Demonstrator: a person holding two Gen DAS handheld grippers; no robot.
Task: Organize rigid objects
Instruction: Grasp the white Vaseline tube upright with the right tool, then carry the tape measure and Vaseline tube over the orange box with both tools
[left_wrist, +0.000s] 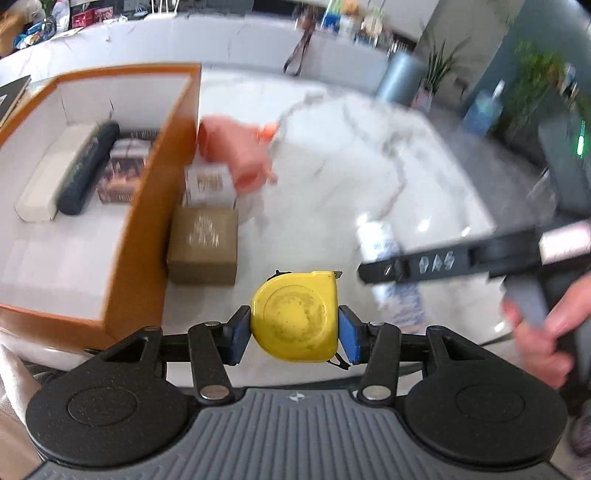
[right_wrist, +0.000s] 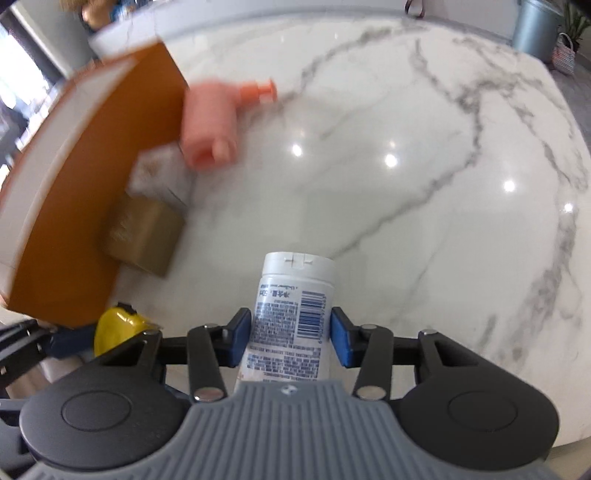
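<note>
Between the left gripper's (left_wrist: 294, 329) fingers sits the gripped yellow tape measure (left_wrist: 295, 317); the right gripper (right_wrist: 291, 332) clasps a white tube (right_wrist: 291, 314). Carry each level over the orange box (left_wrist: 147, 206) wall ahead-left before releasing.

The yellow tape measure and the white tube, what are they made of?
The yellow tape measure, gripped by the left gripper, looks like hard plastic: a smooth, molded, slightly scuffed shell with a dull shine. The white tube, in the right gripper, seems to be soft plastic with a stiffer matte cap; its printed label and barcode lie straight on the skin. That is a guess by look.
</note>
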